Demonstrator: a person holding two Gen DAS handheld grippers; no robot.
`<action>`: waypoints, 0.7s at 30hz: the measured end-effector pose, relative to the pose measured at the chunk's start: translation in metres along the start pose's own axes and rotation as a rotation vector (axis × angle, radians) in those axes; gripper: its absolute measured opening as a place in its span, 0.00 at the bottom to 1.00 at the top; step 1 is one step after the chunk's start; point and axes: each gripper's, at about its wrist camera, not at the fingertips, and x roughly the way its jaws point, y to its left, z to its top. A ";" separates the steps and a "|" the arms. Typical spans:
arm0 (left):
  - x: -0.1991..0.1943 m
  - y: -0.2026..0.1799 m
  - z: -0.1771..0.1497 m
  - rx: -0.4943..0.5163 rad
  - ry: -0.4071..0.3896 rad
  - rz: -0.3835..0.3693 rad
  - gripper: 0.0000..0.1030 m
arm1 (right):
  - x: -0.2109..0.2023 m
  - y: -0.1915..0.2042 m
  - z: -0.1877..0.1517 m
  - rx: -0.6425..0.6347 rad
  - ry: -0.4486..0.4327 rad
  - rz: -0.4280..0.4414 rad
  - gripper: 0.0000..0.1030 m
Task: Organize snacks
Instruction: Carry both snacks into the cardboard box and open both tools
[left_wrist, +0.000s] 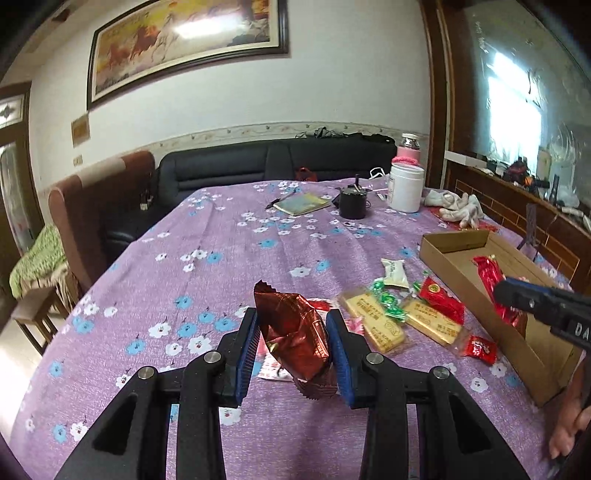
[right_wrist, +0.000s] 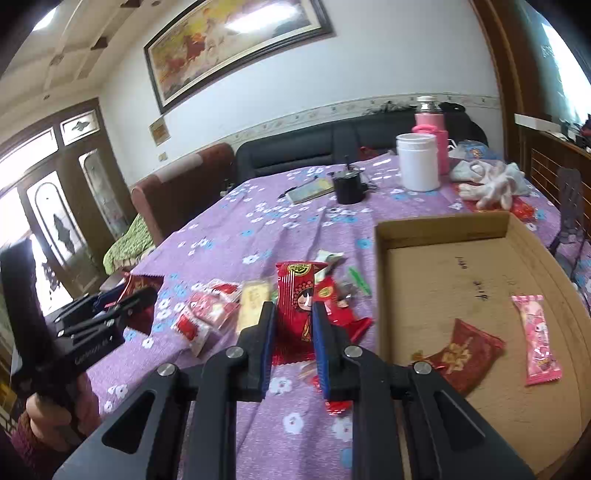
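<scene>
A dark red foil snack packet (left_wrist: 291, 332) stands crumpled between the blue pads of the left gripper (left_wrist: 291, 345), which is closed on its sides and holds it above the counter (left_wrist: 221, 258). The right gripper (right_wrist: 293, 339) clamps a bright red packet with a cartoon face (right_wrist: 295, 306), its pads pressed against both edges, just left of the cardboard box (right_wrist: 443, 229). Inside that shallow box lie a dark red packet with gold characters (right_wrist: 461, 354) and a pink packet (right_wrist: 537, 336), a little apart from each other on the brown floor of the box. On the cloth beside the box's left wall the remaining snacks sit in a loose cluster: two yellow wafer bars (left_wrist: 373, 317), green-wrapped candies (left_wrist: 388, 299), a white packet (left_wrist: 395, 271) and small red-and-white candies (right_wrist: 207, 310). The counter is covered with a purple cloth printed with white and blue flowers, slightly wrinkled toward the far end. Farther back on it stand a white jar (left_wrist: 406, 188), a pink flask (right_wrist: 430, 129) just behind the jar, a black mug (left_wrist: 352, 205), a notebook (left_wrist: 303, 203) with a pen beside it, and a pair of white gloves (left_wrist: 458, 208) near the right edge. Beyond the counter a black sofa (left_wrist: 258, 166) runs along the white wall, with a brown armchair (left_wrist: 99, 206) at its left. A framed painting of horses (left_wrist: 184, 37) hangs above them, and a dark wooden door with glass panes (right_wrist: 66, 206) shows at the far left.
</scene>
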 end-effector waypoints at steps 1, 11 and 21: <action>-0.001 -0.003 0.001 0.005 0.002 -0.004 0.38 | -0.001 -0.003 0.000 0.008 -0.003 -0.004 0.18; -0.009 -0.057 0.020 0.075 -0.012 -0.087 0.38 | -0.017 -0.041 0.007 0.130 -0.042 -0.048 0.18; -0.001 -0.132 0.040 0.131 0.004 -0.259 0.38 | -0.031 -0.092 0.009 0.293 -0.068 -0.135 0.18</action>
